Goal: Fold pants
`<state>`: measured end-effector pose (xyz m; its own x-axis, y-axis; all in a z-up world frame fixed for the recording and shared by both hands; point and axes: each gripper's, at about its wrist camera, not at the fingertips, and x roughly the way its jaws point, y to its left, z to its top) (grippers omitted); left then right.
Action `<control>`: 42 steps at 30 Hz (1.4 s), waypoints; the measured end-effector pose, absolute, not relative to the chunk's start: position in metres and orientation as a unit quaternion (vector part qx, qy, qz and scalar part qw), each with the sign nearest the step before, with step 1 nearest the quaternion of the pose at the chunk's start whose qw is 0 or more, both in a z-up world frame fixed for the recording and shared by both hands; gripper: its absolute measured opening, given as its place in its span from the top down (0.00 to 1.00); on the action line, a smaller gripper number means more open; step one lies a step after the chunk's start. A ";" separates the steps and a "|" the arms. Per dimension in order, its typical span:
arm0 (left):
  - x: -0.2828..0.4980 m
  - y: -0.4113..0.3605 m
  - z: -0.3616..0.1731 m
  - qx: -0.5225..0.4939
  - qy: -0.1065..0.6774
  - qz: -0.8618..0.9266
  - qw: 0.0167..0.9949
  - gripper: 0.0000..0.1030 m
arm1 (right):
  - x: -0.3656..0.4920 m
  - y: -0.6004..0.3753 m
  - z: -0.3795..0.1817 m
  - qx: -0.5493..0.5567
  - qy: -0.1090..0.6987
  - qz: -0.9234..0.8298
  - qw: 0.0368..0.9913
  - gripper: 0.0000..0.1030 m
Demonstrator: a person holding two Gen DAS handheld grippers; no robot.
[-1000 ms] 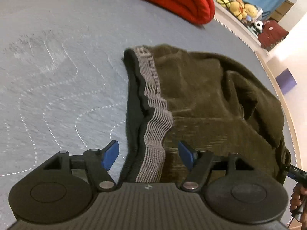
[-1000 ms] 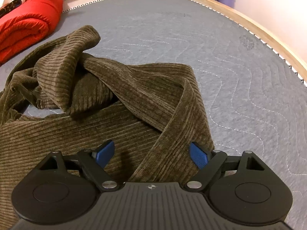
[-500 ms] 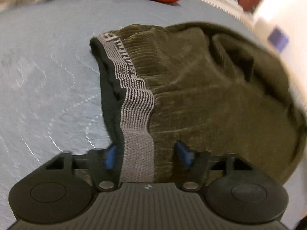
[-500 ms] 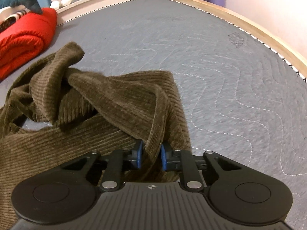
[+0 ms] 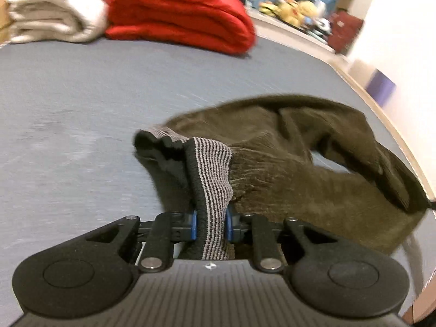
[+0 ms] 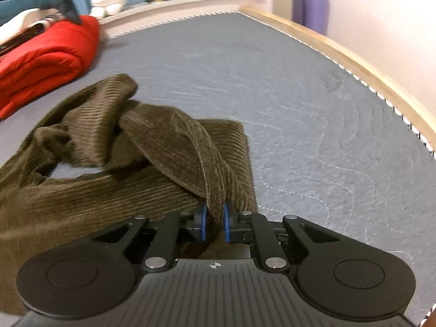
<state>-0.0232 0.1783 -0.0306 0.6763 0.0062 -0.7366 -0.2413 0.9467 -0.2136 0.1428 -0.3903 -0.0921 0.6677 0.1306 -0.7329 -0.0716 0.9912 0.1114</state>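
Two grippers pinch olive-brown corduroy pants (image 6: 90, 190) on the grey quilted mattress (image 6: 313, 136): left gripper (image 5: 209, 224) closing on the grey-striped waistband (image 5: 214, 179) (lettering unreadable), right gripper (image 6: 214, 222) clamping a leg fold.

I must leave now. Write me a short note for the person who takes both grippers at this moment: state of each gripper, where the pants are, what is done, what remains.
Left gripper: jaws closing on the striped grey elastic waistband, fabric between the blue pads.
Right gripper: shut on a leg fold of the olive-brown corduroy pants.
Pants: crumpled on the grey quilted mattress, legs twisted; gripped parts are raised.
Done: both grasps.
Left: straighten, lay flat, fold.
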 end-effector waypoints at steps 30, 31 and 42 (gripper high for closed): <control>0.039 0.039 -0.040 -0.068 0.341 0.044 0.936 0.35 | 0.190 -0.330 -0.088 0.102 0.378 0.159 0.907 0.48; 0.041 0.035 -0.042 -0.065 0.339 0.041 0.938 0.35 | 0.194 -0.329 -0.091 0.102 0.381 0.154 0.906 0.49; 0.069 0.021 -0.082 -0.020 0.413 0.050 0.909 0.30 | 0.242 -0.325 -0.134 0.104 0.426 0.147 0.887 0.39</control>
<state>0.0689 0.0213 -0.0821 0.6533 0.0740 -0.7535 -0.1073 0.9942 0.0047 0.2421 -0.3250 -0.1343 0.5943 0.3494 -0.7244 -0.1721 0.9351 0.3099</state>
